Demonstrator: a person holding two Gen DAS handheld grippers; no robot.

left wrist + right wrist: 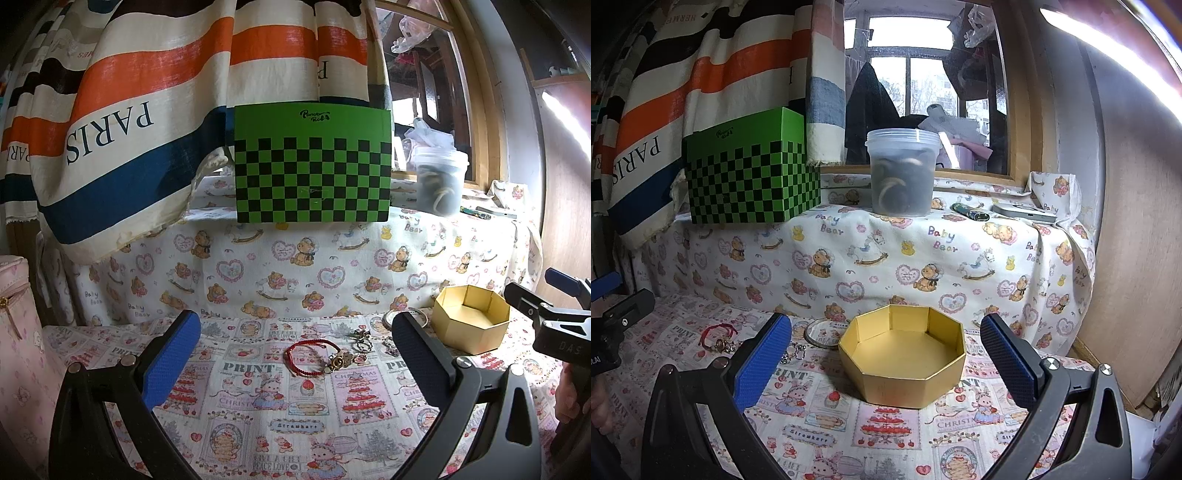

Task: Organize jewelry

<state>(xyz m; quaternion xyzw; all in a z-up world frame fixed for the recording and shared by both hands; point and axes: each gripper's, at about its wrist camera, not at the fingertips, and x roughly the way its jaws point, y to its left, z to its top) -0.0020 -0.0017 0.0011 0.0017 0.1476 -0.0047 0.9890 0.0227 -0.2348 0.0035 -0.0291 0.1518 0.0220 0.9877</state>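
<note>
A red cord bracelet (310, 355) with a gold flower charm lies on the printed cloth, between and just beyond the fingers of my open left gripper (295, 350). Small metal rings and charms (364, 341) lie to its right, beside a silver bangle (406, 318). A gold octagonal box (905, 354) stands open and empty straight ahead of my open right gripper (886, 354). In the left wrist view the same box (471, 321) sits at the right. The right wrist view shows the bracelet (718, 336) at the left and the bangle (822, 332) behind the box.
A raised ledge under a bear-print cloth (886, 251) backs the work area. On it stand a green checkered box (313, 164) and a lidded plastic tub (903, 171). A pink zipped bag (16, 332) stands at the left. A striped curtain (147, 110) hangs behind.
</note>
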